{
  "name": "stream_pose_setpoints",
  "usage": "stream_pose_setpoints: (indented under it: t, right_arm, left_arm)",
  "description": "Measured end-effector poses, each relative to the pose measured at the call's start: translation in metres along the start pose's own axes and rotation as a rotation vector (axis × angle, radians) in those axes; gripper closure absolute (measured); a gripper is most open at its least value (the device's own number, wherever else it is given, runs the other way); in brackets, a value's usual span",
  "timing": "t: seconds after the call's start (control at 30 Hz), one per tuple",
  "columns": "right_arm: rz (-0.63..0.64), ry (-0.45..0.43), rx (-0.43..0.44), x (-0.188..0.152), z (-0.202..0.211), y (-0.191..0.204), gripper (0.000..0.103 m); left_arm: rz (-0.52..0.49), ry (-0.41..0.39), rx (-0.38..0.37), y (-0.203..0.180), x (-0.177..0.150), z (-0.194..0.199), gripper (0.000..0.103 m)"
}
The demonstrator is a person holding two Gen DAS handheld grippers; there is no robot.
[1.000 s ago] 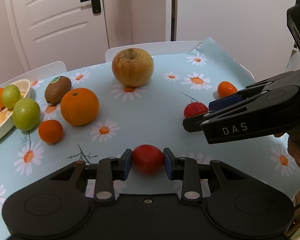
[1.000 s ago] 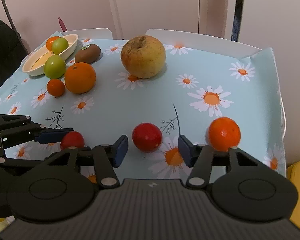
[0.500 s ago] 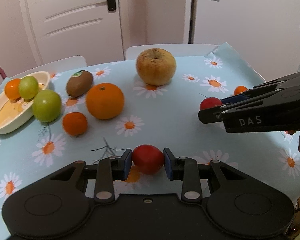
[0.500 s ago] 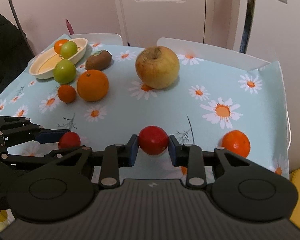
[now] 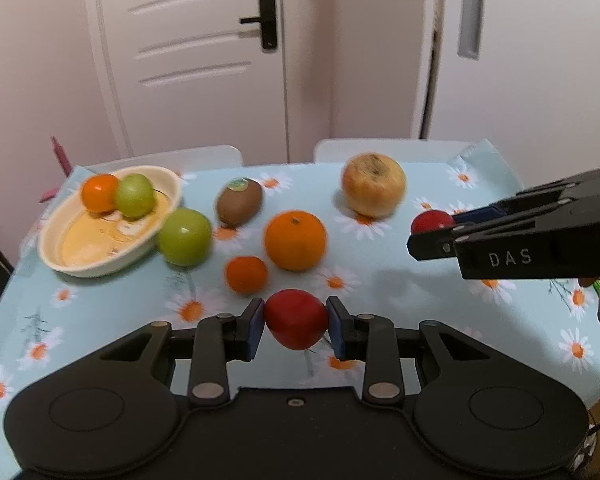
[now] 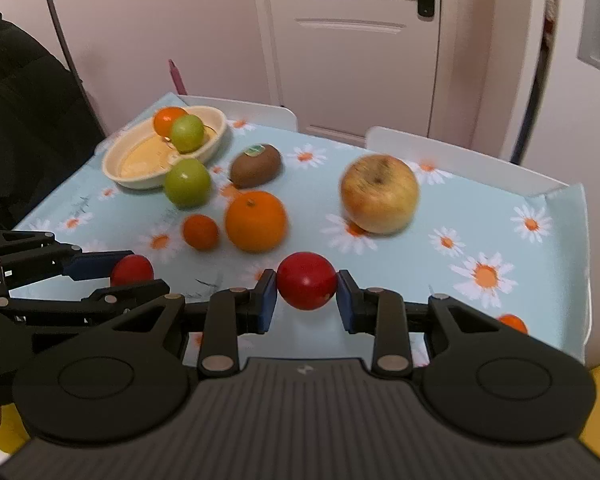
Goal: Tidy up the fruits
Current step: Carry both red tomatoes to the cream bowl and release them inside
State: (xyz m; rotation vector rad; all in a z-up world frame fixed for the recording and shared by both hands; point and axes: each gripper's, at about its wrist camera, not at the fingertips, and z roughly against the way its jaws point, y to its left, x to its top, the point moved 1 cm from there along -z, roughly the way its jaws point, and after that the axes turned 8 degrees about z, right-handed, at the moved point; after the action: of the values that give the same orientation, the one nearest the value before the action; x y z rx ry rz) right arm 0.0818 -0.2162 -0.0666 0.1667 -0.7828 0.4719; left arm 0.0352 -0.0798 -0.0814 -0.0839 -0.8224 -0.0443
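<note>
My left gripper [image 5: 295,326] clamped on a red fruit [image 5: 296,323], my right gripper [image 6: 306,299] clamped on another red fruit [image 6: 306,286], both above the daisy-print surface [image 6: 480,208], cream bowl [image 6: 128,168] far left

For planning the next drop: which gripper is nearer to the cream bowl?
Left. The left gripper sits closer to the cream bowl; the right gripper is farther across the table.

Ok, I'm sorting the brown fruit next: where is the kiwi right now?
The kiwi lies on the daisy tablecloth toward the far left in both views, just right of the cream bowl, between the loose green apple and the big orange.
</note>
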Motion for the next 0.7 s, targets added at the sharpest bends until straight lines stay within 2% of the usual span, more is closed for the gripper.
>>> stream_pose_setpoints:
  t: [0.37, 0.7]
  right_arm:
    - [-0.018, -0.016, 0.050, 0.051, -0.004, 0.052, 0.056]
    - [-0.039, -0.017, 0.046, 0.103, -0.034, 0.098, 0.056]
  left_arm:
    - [0.031, -0.041, 0.027, 0.055, 0.032, 0.029, 0.066]
    - [0.026, -0.044, 0.031, 0.124, 0.070, 0.024, 0.066]
